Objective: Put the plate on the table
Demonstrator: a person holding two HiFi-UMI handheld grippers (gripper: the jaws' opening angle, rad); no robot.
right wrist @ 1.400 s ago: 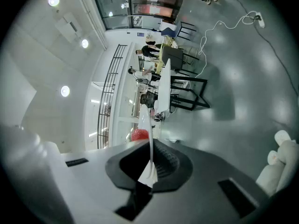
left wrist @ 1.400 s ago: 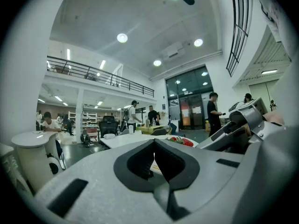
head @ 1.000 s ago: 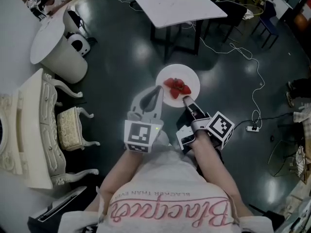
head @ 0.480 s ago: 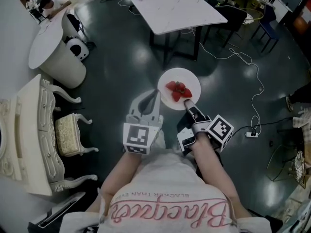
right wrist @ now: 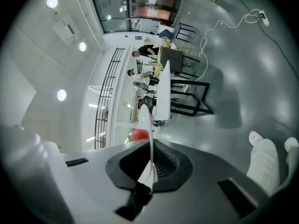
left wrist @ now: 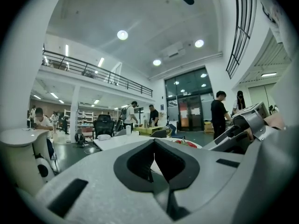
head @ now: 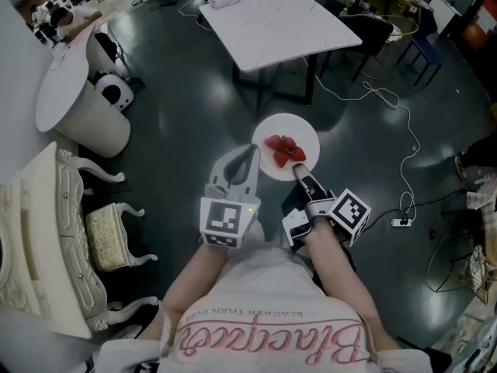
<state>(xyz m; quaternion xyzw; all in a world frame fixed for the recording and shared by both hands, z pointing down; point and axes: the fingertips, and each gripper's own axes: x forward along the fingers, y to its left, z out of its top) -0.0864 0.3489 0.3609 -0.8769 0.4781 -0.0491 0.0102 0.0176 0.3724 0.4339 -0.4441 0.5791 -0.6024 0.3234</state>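
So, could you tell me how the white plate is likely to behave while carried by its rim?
Probably stiff: pinched only at its rim by the left claw and right claw, the plate shows no sag. Likely breakable if dropped on the floor. The red fruit lies loose, so tilting would probably slide it.

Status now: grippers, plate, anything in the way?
Left gripper, right gripper shut on plate rim. Plate with strawberries short of white table. Cable on floor right of table.

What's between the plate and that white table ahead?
Head view: only bare dark floor separates the plate and the table; a white cable trails off to the side.
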